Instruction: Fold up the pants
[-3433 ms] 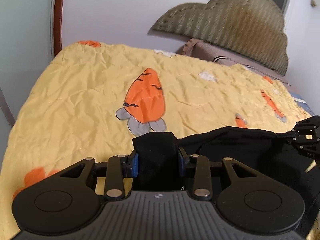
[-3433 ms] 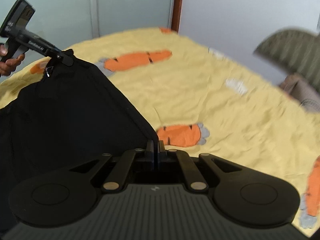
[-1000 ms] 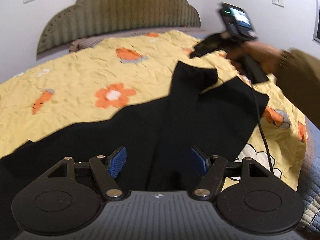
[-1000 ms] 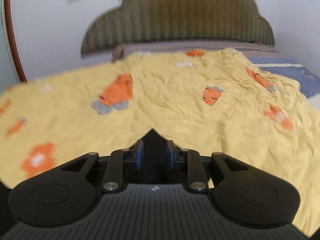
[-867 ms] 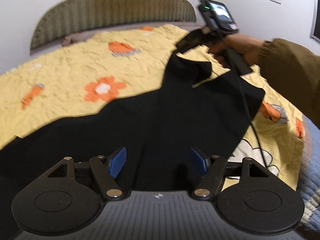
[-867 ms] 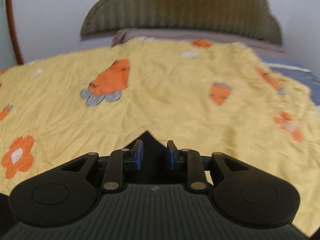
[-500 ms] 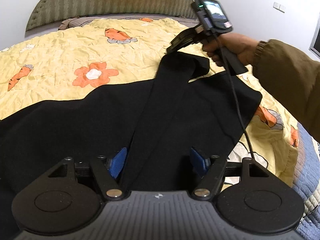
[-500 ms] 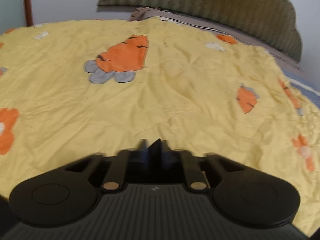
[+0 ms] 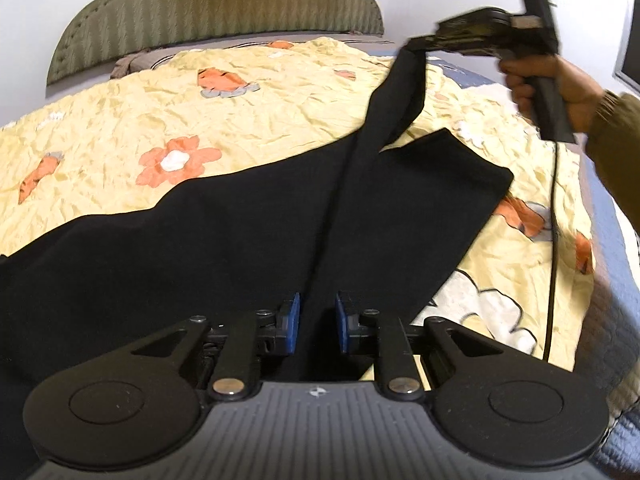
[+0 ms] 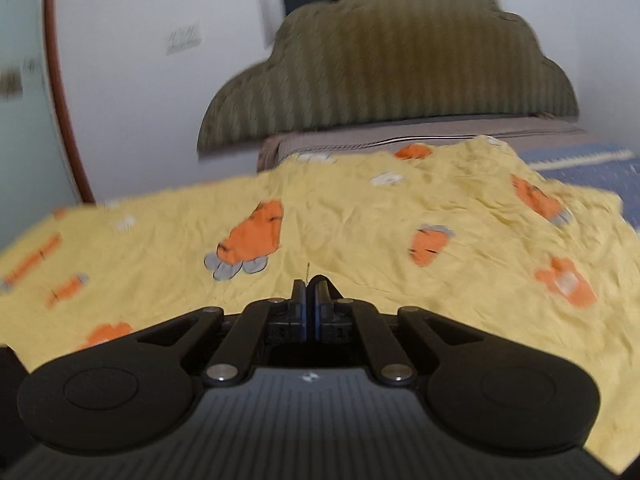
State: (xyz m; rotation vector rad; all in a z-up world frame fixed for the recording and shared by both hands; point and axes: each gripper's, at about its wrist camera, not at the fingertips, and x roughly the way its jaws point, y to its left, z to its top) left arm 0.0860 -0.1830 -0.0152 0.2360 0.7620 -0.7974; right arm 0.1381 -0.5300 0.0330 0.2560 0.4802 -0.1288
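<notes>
Right gripper clamps the pants hem aloft; left gripper straddles fabric, half-closed; next, carry the leg across.

No words, numbers or brand names were legible anywhere; only a small round emblem sat on each gripper body, left gripper and right gripper.

Right claw lifted pants leg; left claw narrowed
</notes>
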